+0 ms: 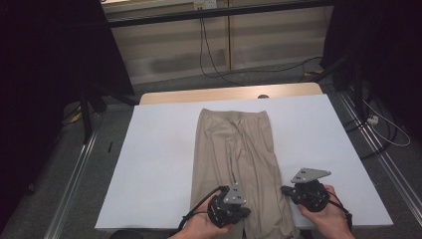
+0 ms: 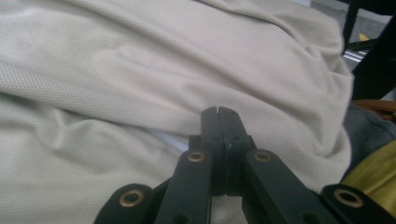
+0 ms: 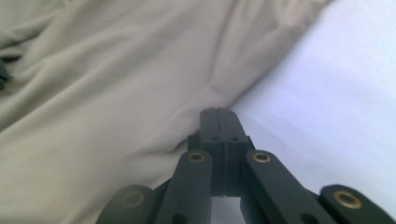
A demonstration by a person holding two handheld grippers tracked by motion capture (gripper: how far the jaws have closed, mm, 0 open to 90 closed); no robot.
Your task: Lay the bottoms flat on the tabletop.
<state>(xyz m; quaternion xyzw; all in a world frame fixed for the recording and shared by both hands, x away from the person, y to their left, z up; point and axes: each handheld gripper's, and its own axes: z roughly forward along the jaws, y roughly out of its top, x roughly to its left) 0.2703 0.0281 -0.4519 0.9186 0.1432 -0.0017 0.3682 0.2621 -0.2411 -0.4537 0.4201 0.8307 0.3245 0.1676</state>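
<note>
Beige trousers (image 1: 234, 164) spread lengthwise down the middle of a white sheet (image 1: 149, 164) on the table (image 1: 169, 95), waistband at the far end, legs running toward the near edge, cloth lightly wrinkled. Left gripper (image 1: 247, 213) low over the near end of the trousers, held in a hand (image 1: 201, 226) coming in from the bottom edge; jaws pressed flat together, nothing between them, tips just at a fold of the cloth in the left gripper view (image 2: 218, 110). Right gripper (image 1: 283, 189) at the right edge of the trousers, in the other hand (image 1: 328, 219); jaws likewise closed on nothing, tips right beside the fabric's border where it meets the sheet (image 3: 218, 111). Dark cables (image 1: 214, 55) on the floor beyond the table.
</note>
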